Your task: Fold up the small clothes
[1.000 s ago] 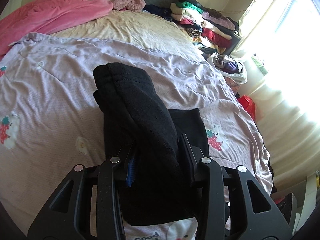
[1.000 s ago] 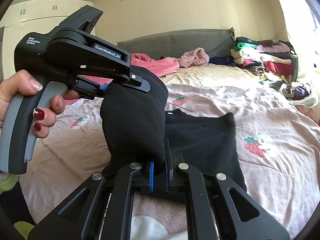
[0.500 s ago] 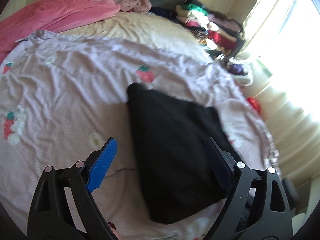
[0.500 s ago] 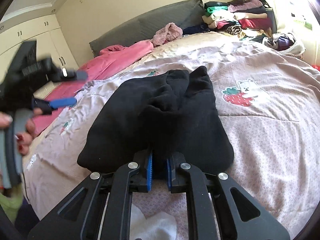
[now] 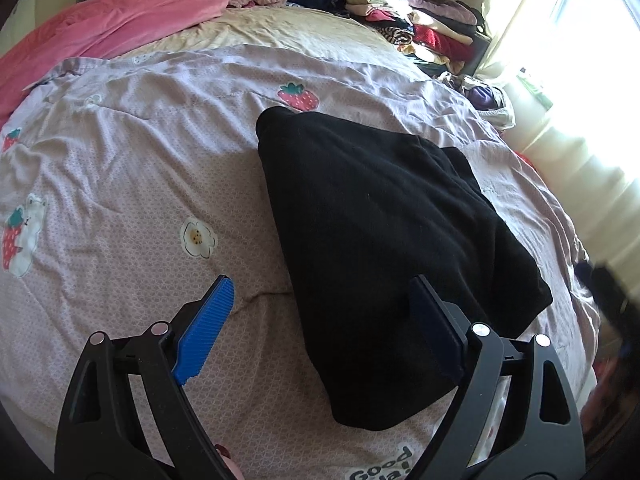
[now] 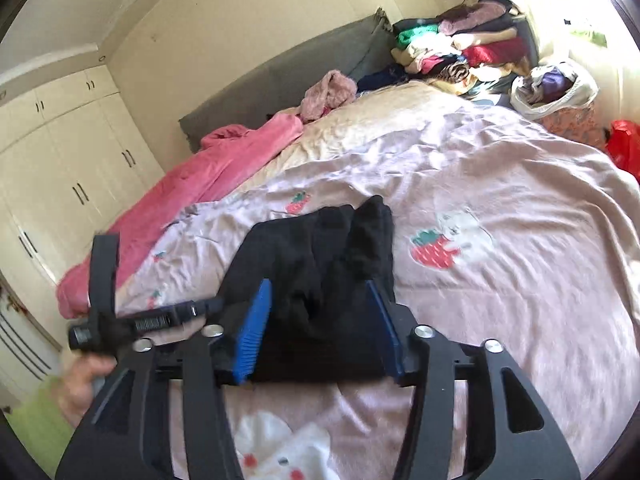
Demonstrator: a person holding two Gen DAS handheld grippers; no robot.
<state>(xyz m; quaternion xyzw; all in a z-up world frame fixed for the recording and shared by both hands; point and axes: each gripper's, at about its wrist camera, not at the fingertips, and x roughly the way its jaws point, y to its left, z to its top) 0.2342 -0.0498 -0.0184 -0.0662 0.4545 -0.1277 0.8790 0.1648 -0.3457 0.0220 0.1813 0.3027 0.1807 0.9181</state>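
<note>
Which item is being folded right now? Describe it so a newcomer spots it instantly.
Start at the bed's lilac strawberry-print quilt, which covers the near half. Lying folded on it, right in front of both grippers, is the black garment. It is the only black piece on the quilt; the pink blanket and the stacked clothes sit far back by the headboard.

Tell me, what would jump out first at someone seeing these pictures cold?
A black garment lies folded in the middle of a pale pink bedspread printed with strawberries. Two black hand-held grippers frame it: the left gripper open above its near edge, the right gripper with jaws opening and the cloth lying loose between them. A bright pink blanket and a stack of folded clothes sit by the grey headboard.
</note>
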